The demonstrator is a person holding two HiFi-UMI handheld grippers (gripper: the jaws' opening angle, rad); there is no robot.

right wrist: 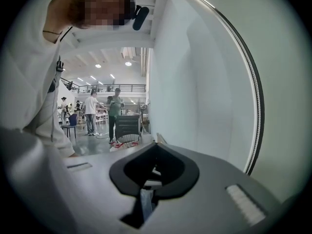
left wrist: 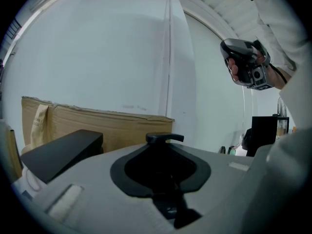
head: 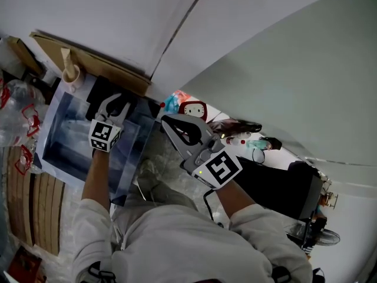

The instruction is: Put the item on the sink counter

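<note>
Head view and both gripper views of a person at a sink (head: 62, 135) set in a table (head: 169, 163). The left claw (head: 120, 100) reaches over the sink toward its far edge; in the left gripper view its jaws stand nearly together, clamped on the item (left wrist: 165, 138), a small black piece with a flat cap that sticks up at the jaw tips. The item is thus held off the table, at the very front of the left claw (left wrist: 165, 145), with a black box (left wrist: 61, 152) just to its left and a cardboard sheet (left wrist: 122, 126) leaning on the white wall behind it. In the head view the item cannot be told from the black box (head: 100, 92) beyond the claw. The right claw (head: 166, 120) hangs above the table to the right of the sink, well apart from the item; in the right gripper view its jaws (right wrist: 156, 144) meet in a point with nothing between them. A wall panel fills that view's right half, and an open hall with standing people shows at left.
</note>
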